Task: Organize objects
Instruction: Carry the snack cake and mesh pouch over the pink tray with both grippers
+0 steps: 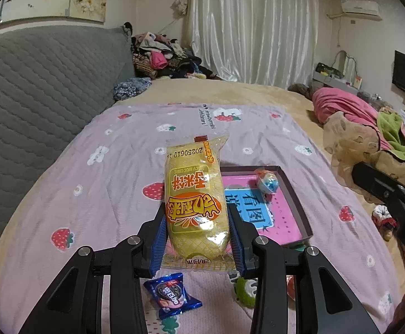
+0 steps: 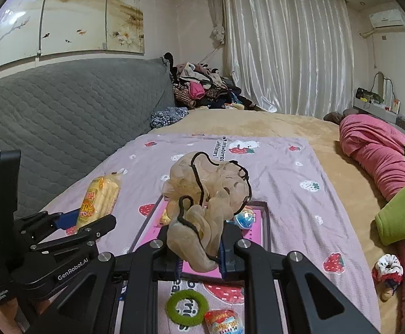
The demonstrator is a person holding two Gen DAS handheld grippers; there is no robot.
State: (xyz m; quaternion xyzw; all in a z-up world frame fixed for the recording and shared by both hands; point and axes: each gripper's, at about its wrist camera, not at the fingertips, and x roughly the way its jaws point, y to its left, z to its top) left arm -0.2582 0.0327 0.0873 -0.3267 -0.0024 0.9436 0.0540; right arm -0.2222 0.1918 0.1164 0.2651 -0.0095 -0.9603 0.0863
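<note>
A bed [image 2: 272, 122] with a tan cover carries a lilac strawberry-print cloth [image 1: 96, 194]. On the cloth lie a shallow pink-bottomed box [image 1: 299, 194] right of centre, a blue Oreo packet [image 1: 172, 295] near, a green ring [image 2: 187, 307] and a small snack pack [image 2: 222, 320] nearest. Pink bedding [image 2: 375, 150] lies on the far right, and 1 scrunchie [image 2: 387, 271] lies right of the cloth.

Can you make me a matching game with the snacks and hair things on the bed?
Things:
1. yellow rice cake packet
2. beige frilly scrunchie with black trim
3. fuzzy green hair ring
4. blue Oreo packet

Places:
A. lying on the strawberry blanket, beneath the left gripper
B. pinched in the right gripper
C. pinched in the left gripper
D. lying on the blanket, beneath the right gripper

Pairs: 1-C, 2-B, 3-D, 4-A
</note>
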